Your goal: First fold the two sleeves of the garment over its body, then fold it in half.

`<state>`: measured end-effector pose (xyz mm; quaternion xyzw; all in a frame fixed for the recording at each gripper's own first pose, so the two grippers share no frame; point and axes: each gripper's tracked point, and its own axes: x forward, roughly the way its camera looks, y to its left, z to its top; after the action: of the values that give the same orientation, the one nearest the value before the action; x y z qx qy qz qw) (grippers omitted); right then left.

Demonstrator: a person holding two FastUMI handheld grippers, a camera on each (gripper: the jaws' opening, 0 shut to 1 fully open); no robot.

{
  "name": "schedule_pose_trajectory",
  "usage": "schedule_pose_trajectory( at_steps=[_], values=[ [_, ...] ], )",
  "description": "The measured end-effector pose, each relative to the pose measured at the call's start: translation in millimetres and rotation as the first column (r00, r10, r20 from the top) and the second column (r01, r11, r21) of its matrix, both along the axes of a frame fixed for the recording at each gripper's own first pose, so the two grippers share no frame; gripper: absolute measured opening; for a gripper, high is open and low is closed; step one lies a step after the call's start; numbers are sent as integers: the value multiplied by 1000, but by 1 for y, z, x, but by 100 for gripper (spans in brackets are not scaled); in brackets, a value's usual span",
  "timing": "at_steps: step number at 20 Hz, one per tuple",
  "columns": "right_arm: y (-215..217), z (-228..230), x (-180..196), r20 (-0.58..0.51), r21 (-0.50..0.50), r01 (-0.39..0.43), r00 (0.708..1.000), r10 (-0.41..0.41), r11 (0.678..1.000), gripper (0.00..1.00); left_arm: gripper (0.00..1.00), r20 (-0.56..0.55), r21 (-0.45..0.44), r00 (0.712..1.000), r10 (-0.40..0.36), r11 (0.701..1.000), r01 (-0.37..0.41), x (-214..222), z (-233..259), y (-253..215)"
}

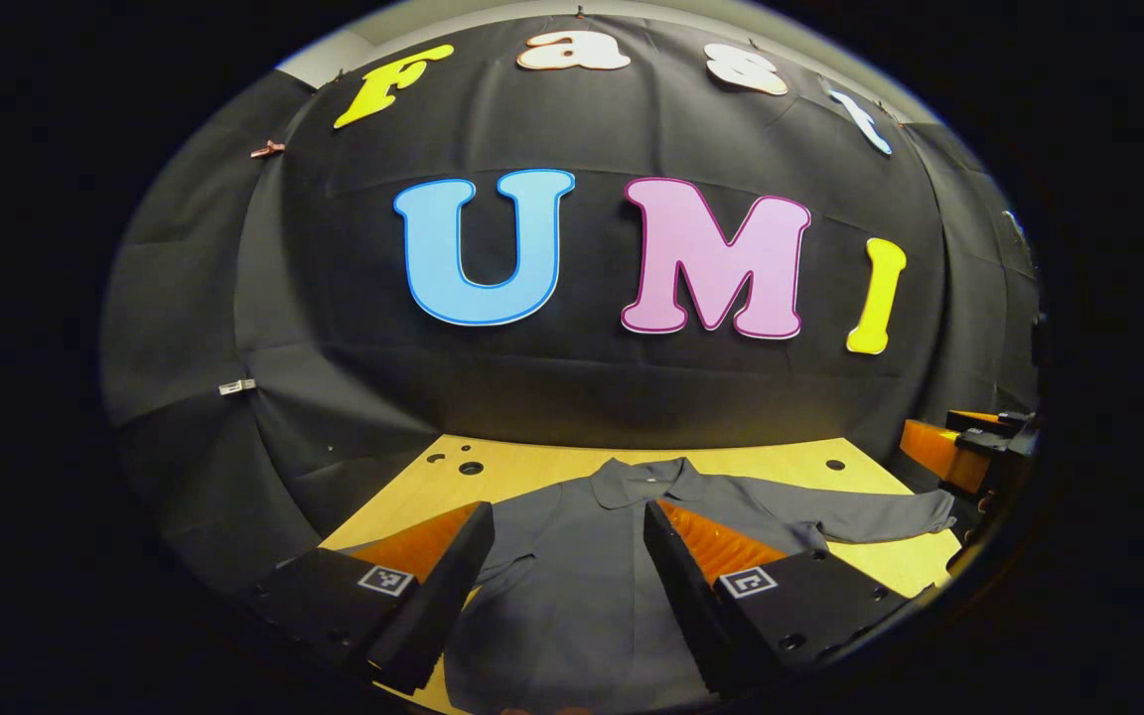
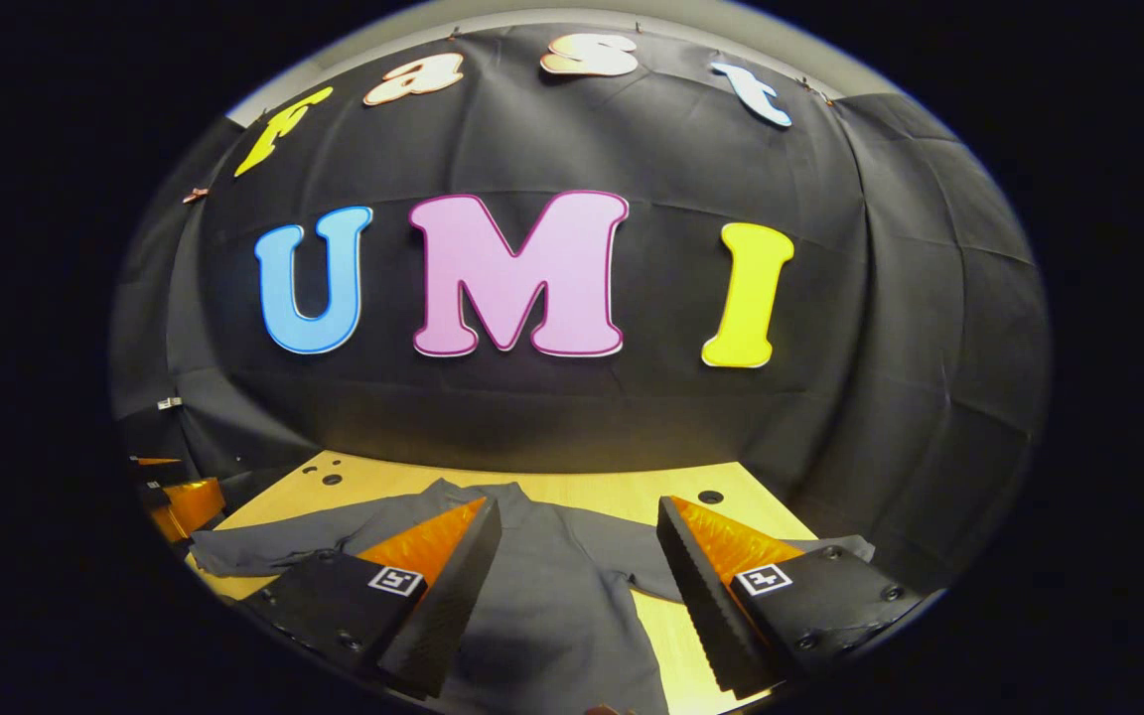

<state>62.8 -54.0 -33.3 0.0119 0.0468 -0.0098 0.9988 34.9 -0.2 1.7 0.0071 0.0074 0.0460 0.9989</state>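
A dark grey collared shirt lies flat on the wooden table, collar at the far side. One sleeve stretches out to the right. My left gripper hangs open over the shirt's body, nothing between its fingers. In the right gripper view the shirt lies spread on the table, with one sleeve reaching left and the other sleeve's cuff showing past the right finger. My right gripper is open above the shirt, holding nothing.
The other gripper shows orange and black at the table's right edge in the left gripper view, and the other gripper at the left edge in the right gripper view. Small round holes dot the table's far corners. Black cloth walls stand behind.
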Motion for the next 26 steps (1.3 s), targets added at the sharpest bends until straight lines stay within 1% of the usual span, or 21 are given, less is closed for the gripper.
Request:
schedule_pose_trajectory(
  at_steps=[2,4,8,10,15,17,19,22,26],
  values=[
    [-16,-6,8,-16,1,27,1000,-27,1000,98,96,0,7,1000,-7,1000,7,3,1,-6],
    [-36,-13,16,-34,-2,76,997,-76,997,98,96,-5,10,1000,-11,1000,11,5,0,-8],
    [-82,-18,30,-50,31,202,978,-200,979,98,96,-22,2,1000,-2,1000,2,8,-6,-3],
    [-102,-21,37,-62,41,247,968,-245,968,98,96,-45,-6,999,17,1000,-17,11,-13,3],
    [-165,-36,47,-106,44,365,927,-359,930,98,96,-90,-16,996,16,1000,-17,18,-23,11],
    [-190,-48,49,-143,54,403,909,-392,914,98,96,-101,-19,994,29,999,-31,20,-27,13],
    [-215,-56,49,-173,77,448,886,-430,891,98,96,-112,-3,993,48,999,-48,18,-29,15],
    [-251,-74,51,-199,83,493,860,-470,866,97,96,-130,6,990,58,998,-57,18,-35,15],
    [-281,-104,56,-253,68,528,830,-497,846,98,96,-174,-3,981,91,996,-93,17,-48,18]
  ],
)
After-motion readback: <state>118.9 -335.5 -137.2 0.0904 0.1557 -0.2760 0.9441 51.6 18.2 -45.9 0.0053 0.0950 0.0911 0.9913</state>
